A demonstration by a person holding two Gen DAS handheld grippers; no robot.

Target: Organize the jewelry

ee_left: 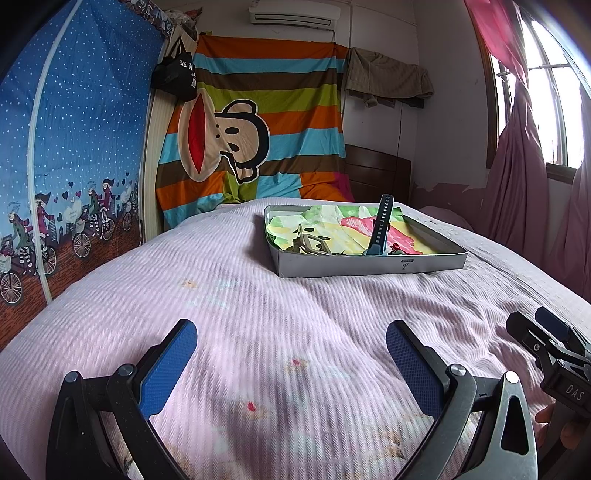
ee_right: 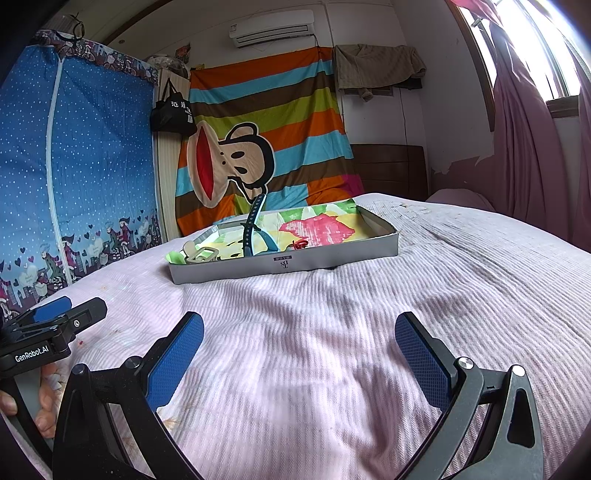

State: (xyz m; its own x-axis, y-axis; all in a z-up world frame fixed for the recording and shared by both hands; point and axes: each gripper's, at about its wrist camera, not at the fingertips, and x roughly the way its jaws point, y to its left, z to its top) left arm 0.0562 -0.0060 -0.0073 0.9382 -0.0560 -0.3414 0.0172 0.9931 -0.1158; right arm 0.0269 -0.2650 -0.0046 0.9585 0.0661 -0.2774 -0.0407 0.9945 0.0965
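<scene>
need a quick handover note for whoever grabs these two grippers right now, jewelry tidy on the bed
Left gripper: open, empty, low over the pink bedspread.
Right gripper: open, empty, beside the left one.
The shallow grey box sits ahead on the bed, out of both grippers' grasp for now. In it: a dark teal strap sticking up, a beige strap with buckle at the left end, and a small red piece.
Done: those pieces are in the box.
Left: no loose jewelry visible on the bedspread; sorting inside the box may remain.

Home bedroom: bed, curtained window, air conditioner.

Watch strap stands in tray on bed
</scene>
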